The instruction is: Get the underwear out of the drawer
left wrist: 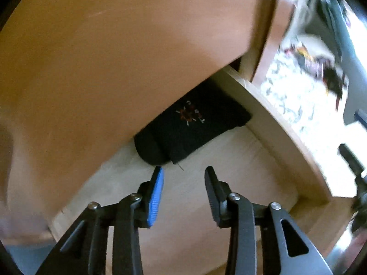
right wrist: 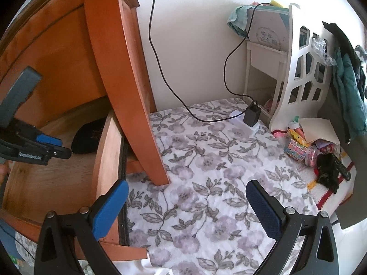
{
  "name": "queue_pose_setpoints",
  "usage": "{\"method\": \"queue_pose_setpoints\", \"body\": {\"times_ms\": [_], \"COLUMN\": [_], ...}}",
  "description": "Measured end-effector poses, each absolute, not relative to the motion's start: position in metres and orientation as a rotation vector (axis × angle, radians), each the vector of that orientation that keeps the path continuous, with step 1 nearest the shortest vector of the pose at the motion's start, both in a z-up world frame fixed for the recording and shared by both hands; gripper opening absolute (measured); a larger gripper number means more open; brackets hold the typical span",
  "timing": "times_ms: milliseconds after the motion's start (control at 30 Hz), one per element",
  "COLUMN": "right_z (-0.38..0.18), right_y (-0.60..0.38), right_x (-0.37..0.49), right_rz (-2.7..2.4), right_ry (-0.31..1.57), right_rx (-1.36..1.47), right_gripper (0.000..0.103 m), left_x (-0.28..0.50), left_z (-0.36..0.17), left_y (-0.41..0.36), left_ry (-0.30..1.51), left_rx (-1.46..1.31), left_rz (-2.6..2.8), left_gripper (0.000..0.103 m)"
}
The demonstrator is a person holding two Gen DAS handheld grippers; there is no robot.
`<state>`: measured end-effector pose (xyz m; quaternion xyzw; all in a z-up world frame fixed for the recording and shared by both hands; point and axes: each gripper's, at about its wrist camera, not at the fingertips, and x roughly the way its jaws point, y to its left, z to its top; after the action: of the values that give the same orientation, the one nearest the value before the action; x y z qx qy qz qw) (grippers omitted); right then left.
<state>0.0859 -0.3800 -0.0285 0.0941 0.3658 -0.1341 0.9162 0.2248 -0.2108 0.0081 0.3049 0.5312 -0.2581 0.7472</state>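
Observation:
A folded pair of black underwear [left wrist: 192, 123] with a small orange logo lies at the back of the open wooden drawer [left wrist: 277, 126], half under the cabinet front above it. My left gripper [left wrist: 183, 170] points down into the drawer, open, its tips just short of the underwear's near edge and nothing between them. In the right wrist view the left gripper [right wrist: 58, 147] reaches in from the left beside the underwear [right wrist: 89, 137], inside the drawer wall [right wrist: 105, 160]. My right gripper [right wrist: 187, 184] stands open and empty over the floral bedspread, outside the drawer.
The orange-brown cabinet [right wrist: 119, 80] rises above the drawer. A floral bedspread [right wrist: 206, 160] lies to the right, with a black charger [right wrist: 252, 114] and its cable on it. A white shelf unit [right wrist: 298, 73], small toys [right wrist: 305, 146] and a remote [right wrist: 341, 167] crowd the far right.

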Motion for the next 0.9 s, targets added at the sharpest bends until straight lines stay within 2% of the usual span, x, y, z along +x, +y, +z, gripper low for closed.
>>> {"method": "queue_pose_setpoints", "body": {"times_ms": [433,633,900], "right_z": [-0.029,-0.03,-0.031], "right_y": [-0.381,-0.38,-0.378], "right_x": [0.087,0.088,0.09], "right_rz": [-0.27,-0.262,-0.252], "right_ry": [0.74,0.74,0.737], "right_rx": [0.192,0.195,0.193], "right_gripper": [0.103,0.103,0.103], "left_x": [0.228,0.228,0.226], "left_z": [-0.024,-0.038,-0.05], "left_y": [-0.248,-0.268,-0.262], "left_ry": [1.078,1.062,1.029], "left_rx": [0.941,0.969,0.965], "left_rz": [-0.577,-0.545,-0.517], "left_gripper": [0.041,0.041,0.015]}}
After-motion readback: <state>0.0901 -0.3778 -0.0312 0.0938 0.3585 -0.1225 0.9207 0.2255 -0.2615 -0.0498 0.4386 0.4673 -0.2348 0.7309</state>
